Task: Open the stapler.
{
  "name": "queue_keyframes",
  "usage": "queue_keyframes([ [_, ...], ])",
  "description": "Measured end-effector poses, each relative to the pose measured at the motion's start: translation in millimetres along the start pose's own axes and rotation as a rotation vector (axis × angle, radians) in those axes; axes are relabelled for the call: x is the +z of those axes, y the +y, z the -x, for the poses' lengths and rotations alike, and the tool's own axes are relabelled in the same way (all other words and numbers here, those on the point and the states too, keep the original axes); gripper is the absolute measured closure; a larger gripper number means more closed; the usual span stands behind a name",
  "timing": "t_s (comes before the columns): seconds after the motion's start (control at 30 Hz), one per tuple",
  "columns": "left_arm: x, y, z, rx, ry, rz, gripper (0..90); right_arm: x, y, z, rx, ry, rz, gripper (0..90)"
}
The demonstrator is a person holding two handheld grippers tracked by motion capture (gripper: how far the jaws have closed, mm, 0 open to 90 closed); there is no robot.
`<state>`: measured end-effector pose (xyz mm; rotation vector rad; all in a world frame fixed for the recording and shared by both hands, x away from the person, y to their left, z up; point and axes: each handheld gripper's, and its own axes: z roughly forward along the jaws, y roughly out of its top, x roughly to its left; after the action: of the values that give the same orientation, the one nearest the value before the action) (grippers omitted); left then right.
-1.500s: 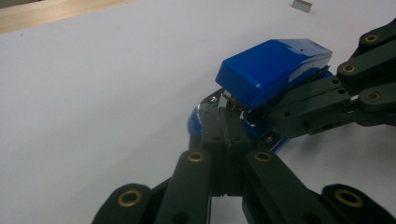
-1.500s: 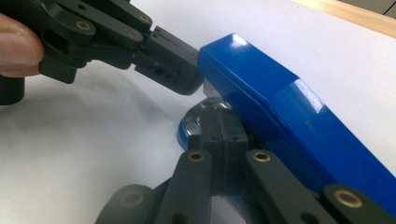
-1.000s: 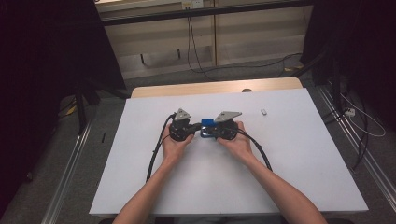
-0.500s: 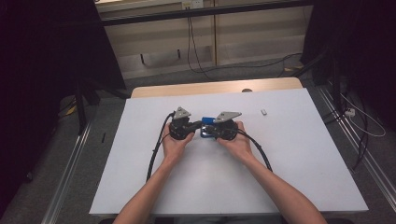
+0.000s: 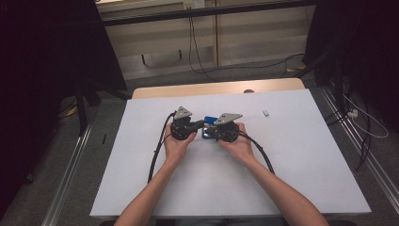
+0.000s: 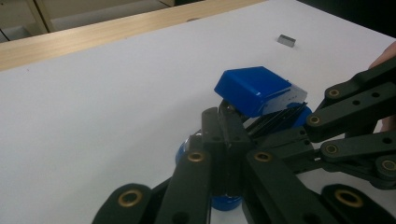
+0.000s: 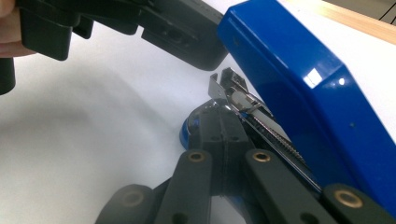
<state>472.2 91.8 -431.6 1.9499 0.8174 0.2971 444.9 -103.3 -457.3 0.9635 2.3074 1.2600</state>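
stapler (image 5: 208,125) base mostly hidden behind both closed claws.

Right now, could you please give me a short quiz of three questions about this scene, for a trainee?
1. True or false: the lid of the blue stapler is lifted open, so the metal staple track shows.
2. The small grey block lies where? A) between the grippers B) apart on the white table, toward the far right C) on the floor
3. How do the jaws of the left gripper and the right gripper stand?

Key:
1. True.
2. B.
3. Both are closed, their tips at the stapler's base; whether they pinch it I cannot tell.
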Motion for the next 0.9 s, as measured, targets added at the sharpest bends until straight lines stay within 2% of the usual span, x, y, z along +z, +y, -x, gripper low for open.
queue_keyframes([
  [0.2, -0.3, 1.4, 0.8, -0.003, 0.0, 0.005, 90.0, -2.1, -0.5, -0.7, -0.001, -0.007, 0.006, 90.0],
  [0.43, -1.0, 3.9, 2.6, 0.002, 0.004, 0.007, 90.0, -10.1, 2.4, -3.7, -0.005, -0.052, 0.052, 90.0],
  [0.77, -2.7, 10.9, 5.4, 0.013, -0.009, 0.017, 90.0, -10.1, 1.7, -6.3, 0.004, -0.104, 0.09, 90.0],
  [0.9, -2.9, 12.4, 5.9, 0.015, -0.011, 0.023, 90.0, -10.9, 2.5, -5.1, 0.018, -0.139, 0.119, 90.0],
])
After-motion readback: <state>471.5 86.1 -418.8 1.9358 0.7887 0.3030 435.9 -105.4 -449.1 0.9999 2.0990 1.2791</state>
